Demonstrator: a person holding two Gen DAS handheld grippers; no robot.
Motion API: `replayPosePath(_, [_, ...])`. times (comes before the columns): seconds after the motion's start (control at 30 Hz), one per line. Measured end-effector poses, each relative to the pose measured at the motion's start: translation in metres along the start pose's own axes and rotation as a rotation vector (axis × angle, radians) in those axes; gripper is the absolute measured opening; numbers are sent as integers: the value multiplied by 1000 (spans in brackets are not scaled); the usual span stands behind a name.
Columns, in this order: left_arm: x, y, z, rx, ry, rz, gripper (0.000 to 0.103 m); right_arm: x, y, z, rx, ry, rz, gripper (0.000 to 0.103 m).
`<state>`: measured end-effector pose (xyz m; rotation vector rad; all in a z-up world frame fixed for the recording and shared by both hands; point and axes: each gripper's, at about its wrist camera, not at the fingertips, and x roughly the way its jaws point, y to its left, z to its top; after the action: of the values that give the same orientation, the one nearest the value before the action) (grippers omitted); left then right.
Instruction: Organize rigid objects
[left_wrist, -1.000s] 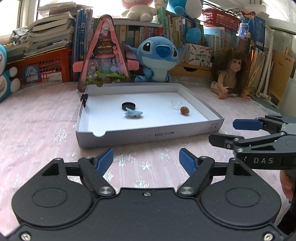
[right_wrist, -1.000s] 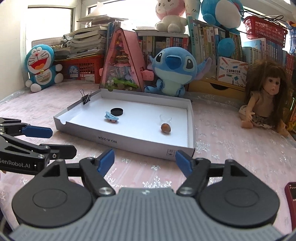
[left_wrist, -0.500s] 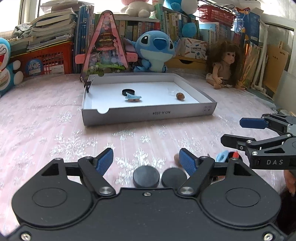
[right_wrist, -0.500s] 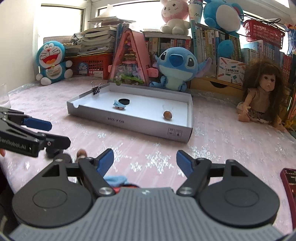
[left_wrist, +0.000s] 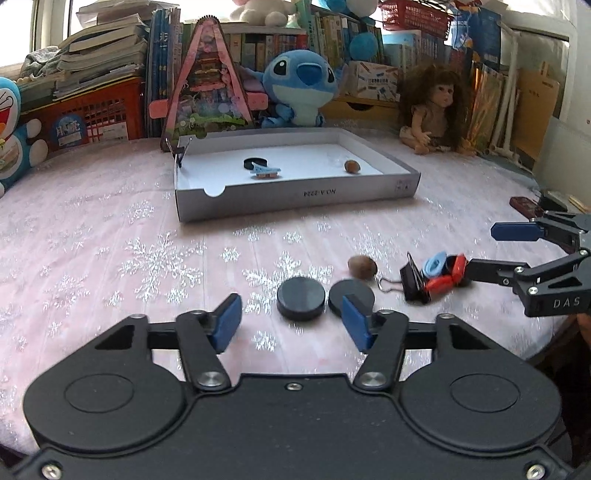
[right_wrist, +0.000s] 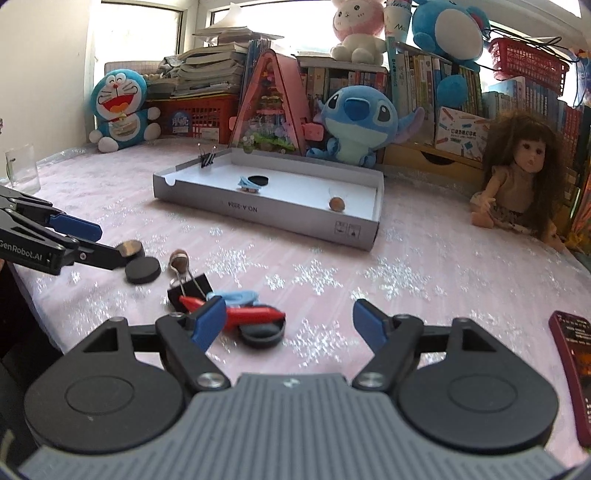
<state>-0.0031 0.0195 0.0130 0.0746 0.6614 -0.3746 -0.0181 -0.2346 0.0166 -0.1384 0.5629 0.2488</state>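
Tablecloth (left_wrist: 110, 236), pink with silver snowflakes, open and bare across the left side and between the near clutter and the tray. Near table edge just under both tools; right edge close beyond the right gripper in the left wrist view.

Left gripper (left_wrist: 291, 323) released, jaws spread wide, low over the cloth, holding nothing. 2 black discs (left_wrist: 301, 303) side by side just ahead of it, the right one partly behind the right finger. Brown nut (left_wrist: 362, 266) just beyond them. Black binder clip (left_wrist: 413, 282) next, touching a small heap of a light blue clip (left_wrist: 436, 264) and a red clip (left_wrist: 443, 282). Right gripper (right_wrist: 290, 325) likewise released and empty, its left finger over that heap; another dark disc (right_wrist: 262, 336) under the red clip.

White cardboard tray (left_wrist: 295, 194) further back, centred, well apart from the near pile, 1 notch in its front-left corner. Binder clip (left_wrist: 179, 155) clamped on its left rim. Inside: black disc (left_wrist: 255, 162) touching a light blue clip (left_wrist: 264, 171), then a brown nut (left_wrist: 351, 166) towards the right wall.

Dark red object (right_wrist: 572, 369) at the far right edge.
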Motion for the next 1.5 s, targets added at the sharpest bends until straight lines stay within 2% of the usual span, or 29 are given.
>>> replayPosePath(0.17, [1, 2, -3, 1, 6, 14, 45, -2, -2, -6, -2, 22, -10, 81])
replayPosePath(0.67, [14, -6, -2, 14, 0, 35, 45, 8, 9, -9, -27, 49, -6, 67])
replayPosePath(0.9, [20, -10, 0, 23, -8, 59, 46, 13, 5, -7, -6, 56, -74, 58])
replayPosePath(1.13, [23, -10, 1, 18, -12, 63, 46, 14, 3, -5, 0, 42, -74, 58])
replayPosePath(1.5, [25, -10, 3, 21, -17, 56, 45, 20, 5, 2, 34, 33, -24, 58])
